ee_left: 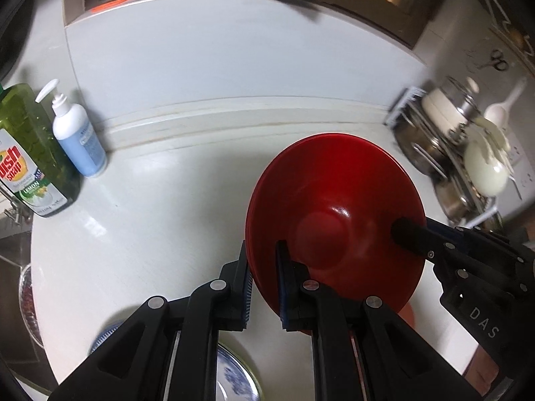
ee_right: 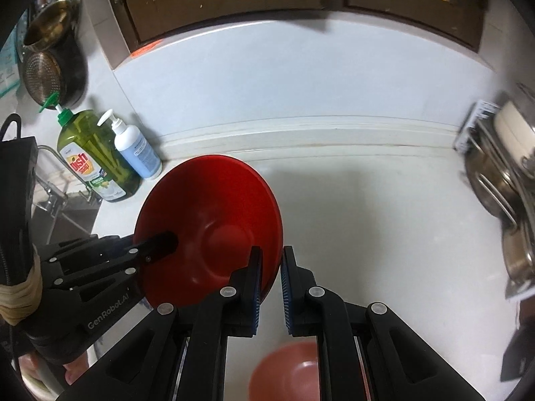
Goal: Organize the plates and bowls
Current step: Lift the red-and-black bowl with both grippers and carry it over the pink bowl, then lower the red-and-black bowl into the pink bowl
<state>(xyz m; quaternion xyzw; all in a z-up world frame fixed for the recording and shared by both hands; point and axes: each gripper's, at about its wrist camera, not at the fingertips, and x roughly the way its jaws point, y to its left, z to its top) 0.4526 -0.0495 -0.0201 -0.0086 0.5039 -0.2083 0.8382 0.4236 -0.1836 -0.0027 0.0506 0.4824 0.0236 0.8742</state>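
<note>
A red bowl point(ee_left: 334, 214) hangs above the white counter point(ee_left: 150, 227), its opposite rims pinched by the left gripper point(ee_left: 264, 280) and right gripper point(ee_right: 271, 284).

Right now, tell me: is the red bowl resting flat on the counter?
No. The red bowl is tilted up off the white counter, pinched at opposite rims by the left gripper and right gripper.

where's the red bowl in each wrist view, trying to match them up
Left wrist: the red bowl is right of centre, its near rim in the left claw.
Right wrist: the bowl is left of centre, its rim in the right claw.
Shared landmark: the green dish soap bottle at the left.
</note>
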